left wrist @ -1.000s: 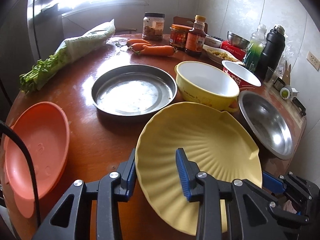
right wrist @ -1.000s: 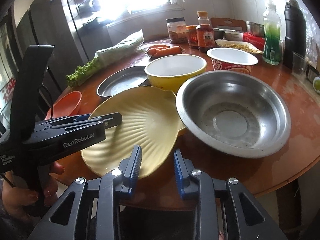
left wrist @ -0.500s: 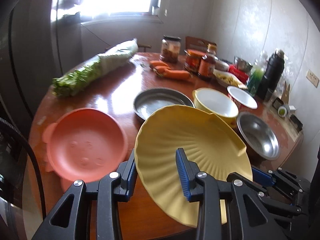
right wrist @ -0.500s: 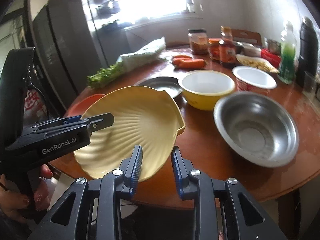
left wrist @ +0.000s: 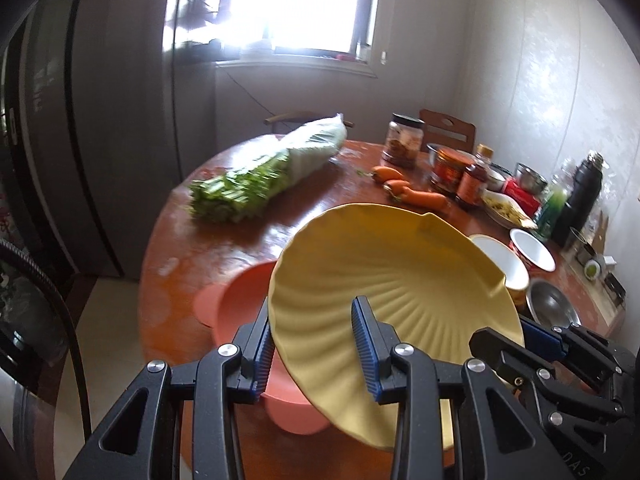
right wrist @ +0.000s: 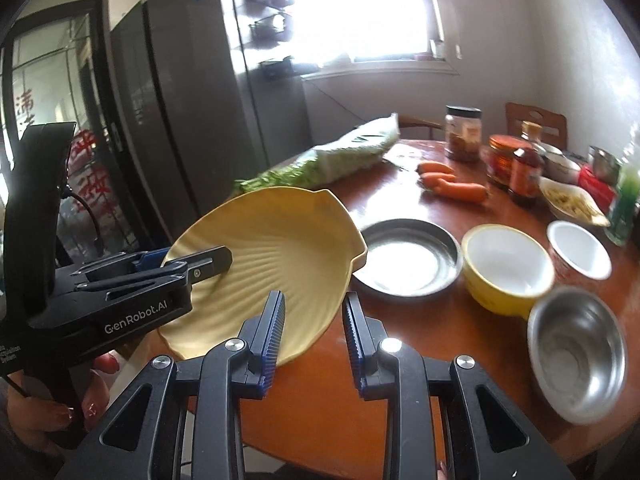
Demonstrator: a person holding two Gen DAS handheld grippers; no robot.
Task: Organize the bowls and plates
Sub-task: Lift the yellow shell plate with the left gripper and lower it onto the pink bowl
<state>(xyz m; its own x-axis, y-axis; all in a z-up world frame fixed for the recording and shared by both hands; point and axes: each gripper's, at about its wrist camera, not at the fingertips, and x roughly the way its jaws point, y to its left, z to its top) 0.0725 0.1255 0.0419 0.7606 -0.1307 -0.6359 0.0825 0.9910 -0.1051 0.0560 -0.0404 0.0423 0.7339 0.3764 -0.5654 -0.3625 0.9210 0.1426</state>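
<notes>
- Our left gripper (left wrist: pixel 316 344) is clamped on the near rim of the yellow shell plate (left wrist: pixel 400 280), centre of frame, held tilted above the table (left wrist: pixel 208 248).
- Our right gripper (right wrist: pixel 314 320) grips the same plate's edge — lower centre.
- Beneath the plate, at lower left in the left wrist view, sits the orange plate (left wrist: pixel 236 300).
- At right in the right wrist view: steel plate (right wrist: pixel 408 256), yellow bowl (right wrist: pixel 506 268), steel bowl (right wrist: pixel 576 352).

Left gripper (left wrist: pixel 314 344): jaws clamped on the near rim of the yellow shell plate (left wrist: pixel 392 280), pointing down toward 12 o'clock. Right gripper (right wrist: pixel 314 330): clamped on the rim at about 3 o'clock. Plate tilted, off the table.
</notes>
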